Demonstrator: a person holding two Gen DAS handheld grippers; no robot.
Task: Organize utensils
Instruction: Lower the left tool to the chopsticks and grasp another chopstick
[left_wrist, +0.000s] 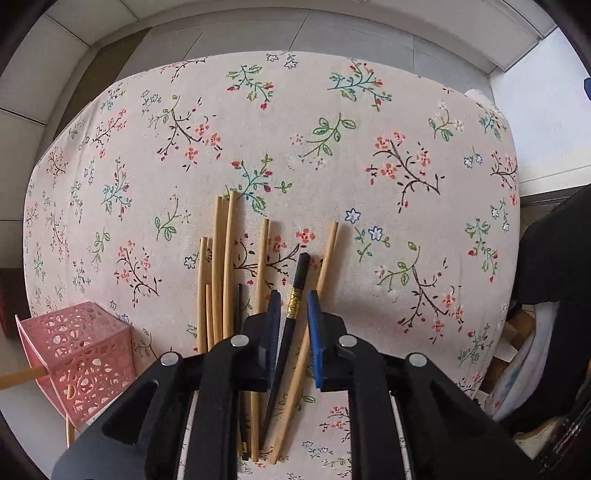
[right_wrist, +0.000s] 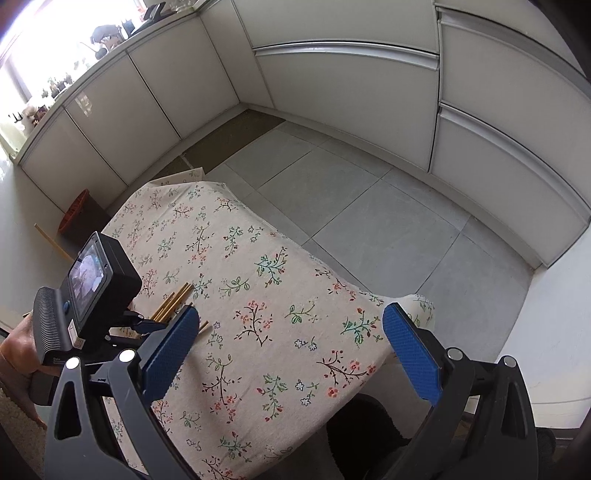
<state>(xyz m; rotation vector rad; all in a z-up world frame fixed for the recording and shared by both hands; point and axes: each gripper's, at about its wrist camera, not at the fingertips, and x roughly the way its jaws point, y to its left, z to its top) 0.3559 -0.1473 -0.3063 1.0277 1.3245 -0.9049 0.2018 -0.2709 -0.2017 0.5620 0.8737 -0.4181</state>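
Several wooden chopsticks (left_wrist: 224, 258) lie side by side on the floral tablecloth (left_wrist: 332, 155). A black chopstick (left_wrist: 297, 284) with a gold band lies among them. My left gripper (left_wrist: 291, 302) is low over the pile, its blue pads partly open on either side of the black chopstick, not clamped on it. A pink perforated basket (left_wrist: 79, 354) stands at the left, with a wooden stick poking through it. My right gripper (right_wrist: 291, 347) is wide open and empty above the table's near right part. The chopstick tips (right_wrist: 177, 299) and the left gripper's camera unit (right_wrist: 96, 280) show at its left.
The cloth-covered table (right_wrist: 258, 295) has its far edge toward the grey tiled floor (right_wrist: 351, 192). White kitchen cabinets (right_wrist: 351, 85) line the walls. A dark bin (right_wrist: 74, 214) stands on the floor beyond the table's left corner. Dark clutter (left_wrist: 554, 295) lies at the table's right.
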